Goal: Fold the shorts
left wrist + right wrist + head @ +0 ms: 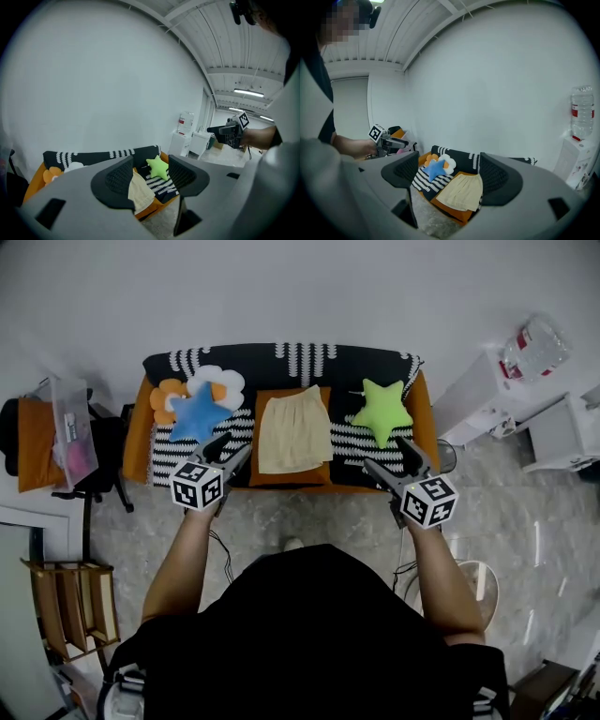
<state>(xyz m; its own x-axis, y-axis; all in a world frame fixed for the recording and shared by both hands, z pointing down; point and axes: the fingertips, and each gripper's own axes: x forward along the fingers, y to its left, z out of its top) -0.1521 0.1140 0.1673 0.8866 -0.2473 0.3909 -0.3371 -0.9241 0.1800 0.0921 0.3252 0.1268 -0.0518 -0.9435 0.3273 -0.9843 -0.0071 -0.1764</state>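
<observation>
Pale yellow shorts (294, 432) lie flat on an orange cushion (289, 476) in the middle of a small sofa (281, 357) with a black-and-white striped cover. Both grippers hover in front of the sofa, clear of the cloth. My left gripper (232, 448) is open and empty, pointing at the shorts' left side. My right gripper (389, 456) is open and empty on the right. In the left gripper view the shorts (140, 192) show between its spread jaws (151, 180). The right gripper view shows the shorts (464, 191) beyond its own open jaws (449, 176).
A blue star pillow (197, 413) and a flower pillow (220, 385) sit left of the shorts, a green star pillow (382, 411) to the right. A chair with clothes (56, 437) stands at the left. White cabinets (478, 395) with a water bottle (530, 348) stand at the right.
</observation>
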